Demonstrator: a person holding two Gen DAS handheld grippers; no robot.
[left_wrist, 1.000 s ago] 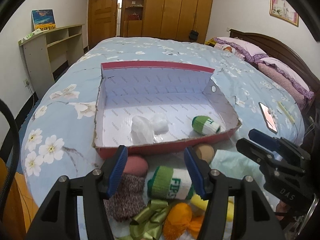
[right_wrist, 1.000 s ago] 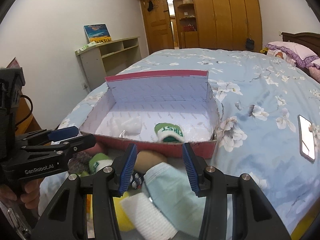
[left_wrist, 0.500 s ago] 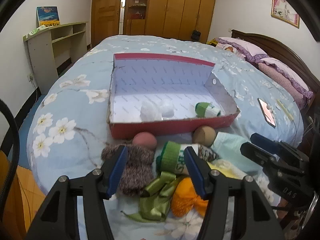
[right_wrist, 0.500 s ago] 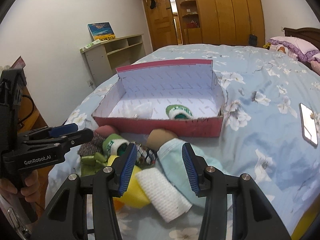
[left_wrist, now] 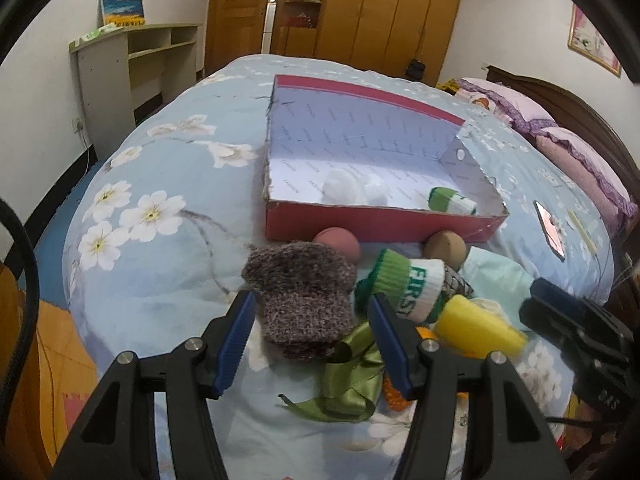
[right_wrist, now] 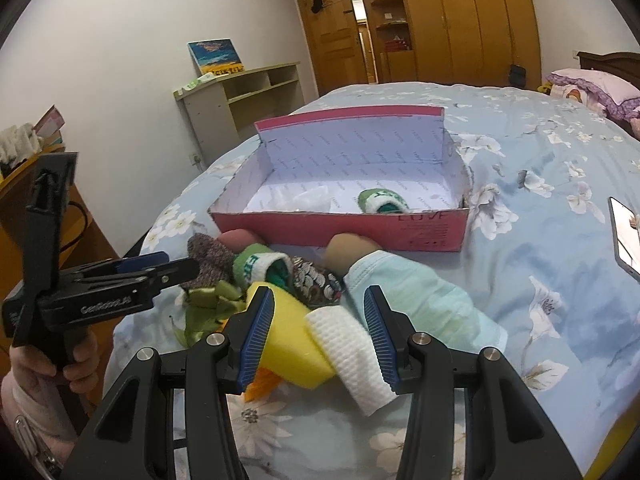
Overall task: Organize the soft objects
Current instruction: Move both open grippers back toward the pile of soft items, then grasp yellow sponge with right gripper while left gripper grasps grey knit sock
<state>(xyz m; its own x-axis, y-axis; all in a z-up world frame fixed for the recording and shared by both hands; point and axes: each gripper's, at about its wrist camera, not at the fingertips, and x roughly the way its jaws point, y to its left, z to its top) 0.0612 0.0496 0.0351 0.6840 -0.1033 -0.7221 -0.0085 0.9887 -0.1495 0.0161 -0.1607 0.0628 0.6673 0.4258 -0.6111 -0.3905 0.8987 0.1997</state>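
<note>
Knit sock (left_wrist: 306, 292) just ahead of my left gripper (left_wrist: 312, 340), jaws wide and empty: soft, light, compressible, so I'd pinch its bunched middle.

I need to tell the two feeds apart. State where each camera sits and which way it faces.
Left wrist: on the left claw, facing down over the brown knitted sock toward the red box; right claw at the edge.
Right wrist: on the right claw, above the white roll; left claw and hand visible.
Shared: box, pile, bed.
</note>
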